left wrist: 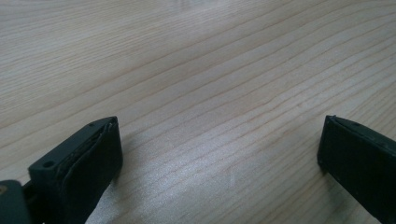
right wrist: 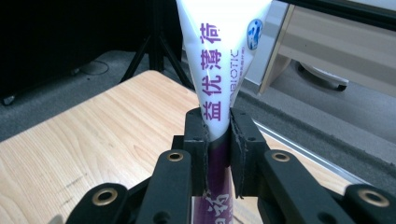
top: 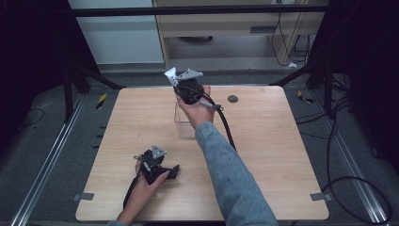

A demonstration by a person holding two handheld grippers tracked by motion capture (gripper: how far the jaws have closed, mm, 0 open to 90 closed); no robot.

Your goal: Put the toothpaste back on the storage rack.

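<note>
White and purple tube [right wrist: 219,70]: a squeezable tube with purple Chinese characters and part of a Latin word, its flat crimped end widening upward — it is being pinched near its narrower middle.
Right gripper [right wrist: 218,140]: its two black jaws are closing tightly on the tube, pressing it from both sides.
Right gripper's place [top: 187,84]: it is hovering toward the far middle of the table, a hand wrapping around it, a denim sleeve [top: 230,174] trailing back.
Clear container [top: 184,123]: it is standing on the table just below that hand.
Left gripper [left wrist: 219,154]: its jaws are gaping wide with nothing between them.
Left gripper's place [top: 157,165]: it is lying low over the near-left part of the table.
Table [top: 263,141]: pale wood — its grain is running under the left jaws.
</note>
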